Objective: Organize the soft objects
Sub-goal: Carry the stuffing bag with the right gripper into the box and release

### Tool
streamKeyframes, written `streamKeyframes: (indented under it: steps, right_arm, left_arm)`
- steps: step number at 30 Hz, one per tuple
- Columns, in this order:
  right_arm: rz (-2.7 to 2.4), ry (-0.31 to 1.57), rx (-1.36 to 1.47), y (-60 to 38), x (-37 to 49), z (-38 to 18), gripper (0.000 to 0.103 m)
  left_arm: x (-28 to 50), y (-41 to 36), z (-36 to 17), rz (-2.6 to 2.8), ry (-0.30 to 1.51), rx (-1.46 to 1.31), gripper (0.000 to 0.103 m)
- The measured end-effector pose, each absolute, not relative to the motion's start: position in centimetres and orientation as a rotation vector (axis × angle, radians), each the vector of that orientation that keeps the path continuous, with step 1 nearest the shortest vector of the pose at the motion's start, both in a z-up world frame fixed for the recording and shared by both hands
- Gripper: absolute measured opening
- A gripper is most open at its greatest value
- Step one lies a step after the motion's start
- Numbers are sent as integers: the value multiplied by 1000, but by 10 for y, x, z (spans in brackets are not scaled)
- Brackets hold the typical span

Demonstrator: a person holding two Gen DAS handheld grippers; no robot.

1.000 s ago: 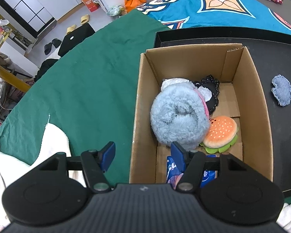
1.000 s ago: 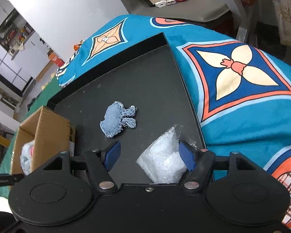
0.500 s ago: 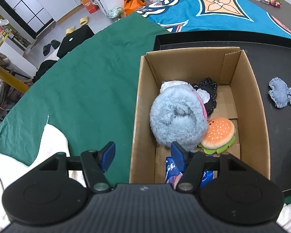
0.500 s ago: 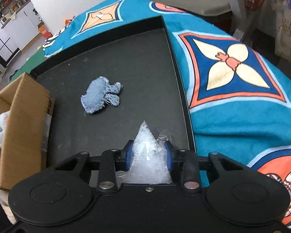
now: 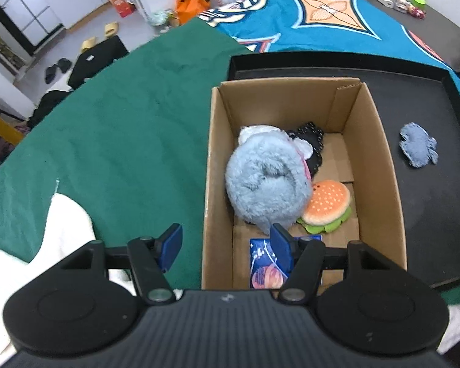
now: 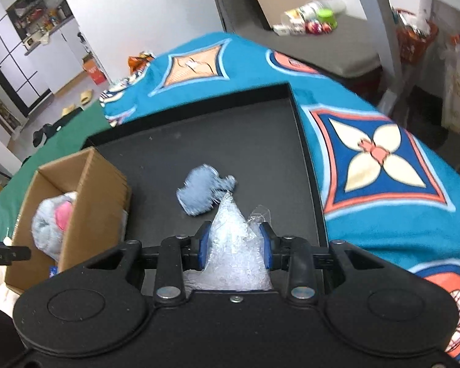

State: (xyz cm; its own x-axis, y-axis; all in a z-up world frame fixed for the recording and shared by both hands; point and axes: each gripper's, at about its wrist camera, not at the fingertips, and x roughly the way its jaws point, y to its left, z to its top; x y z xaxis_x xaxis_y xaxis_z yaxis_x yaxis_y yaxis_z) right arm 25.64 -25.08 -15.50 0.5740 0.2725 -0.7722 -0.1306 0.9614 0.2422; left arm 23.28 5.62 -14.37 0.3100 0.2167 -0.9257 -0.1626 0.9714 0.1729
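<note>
Cluttered room beyond; work surface draped in teal patterned blanket (image 6: 383, 214) and green cloth (image 5: 122, 141). Black tray (image 6: 230, 135) lies at centre of the right wrist view, cardboard box (image 5: 380, 165) on its left side.

Right gripper (image 6: 234, 247): blue pads pinch a clear plastic bag of pale filling (image 6: 230, 245), low centre of frame, bag peaking up between them. Judged light, squashy, slick film; crinkles rather than resists. Grip sits on the bag's bulk, which looks sound; loose film at its right edge would likely slip.

Small blue-grey plush (image 6: 204, 191) rests on the tray just beyond the bag, not in the box. Flat, limp; best taken across its thick middle.

Left gripper (image 5: 225, 243): jaws spread, nothing between them, one pad over the box's near left wall. Box holds fluffy blue plush (image 5: 266, 184), burger plush (image 5: 328, 205), black item (image 5: 312, 144), blue packet (image 5: 265, 266).
</note>
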Motion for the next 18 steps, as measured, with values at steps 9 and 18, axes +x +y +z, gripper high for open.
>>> streamKeyframes:
  steps: [9, 18]
  right_arm:
    - [277, 821, 164, -236, 251, -130, 33]
    - [325, 783, 108, -205, 246, -116, 33]
  left_arm:
    - [229, 69, -143, 170, 1247, 3, 61]
    - [224, 72, -146, 139, 1206, -11, 58]
